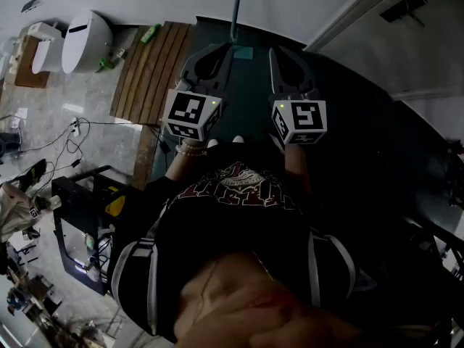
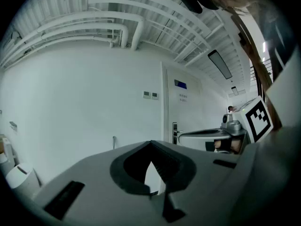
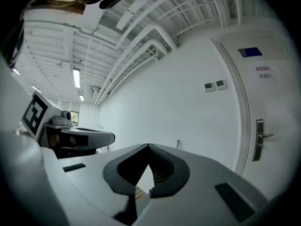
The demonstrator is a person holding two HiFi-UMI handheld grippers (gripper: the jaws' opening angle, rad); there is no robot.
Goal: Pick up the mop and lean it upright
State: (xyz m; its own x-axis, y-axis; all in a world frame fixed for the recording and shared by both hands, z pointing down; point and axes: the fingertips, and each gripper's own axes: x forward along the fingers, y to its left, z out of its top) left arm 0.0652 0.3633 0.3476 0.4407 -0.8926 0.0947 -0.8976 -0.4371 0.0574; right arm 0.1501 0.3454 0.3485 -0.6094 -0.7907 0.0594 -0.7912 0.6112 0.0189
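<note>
Pointing level at the white wall (image 2: 84,102), the left hand-held gripper (image 2: 150,145) has its jaws pressed together with nothing between them, and the right hand-held gripper (image 3: 148,147) beside it is closed and empty in the same way. The head view shows both side by side above a dark mat (image 1: 250,111), neither touching the mop (image 1: 237,13). The mop's teal handle rises along the wall from a teal head resting at the mat's far edge, ahead of the space between the two. A slatted wooden board (image 1: 154,67) lies left of the mat, with a white toilet (image 1: 85,40) beyond it
</note>
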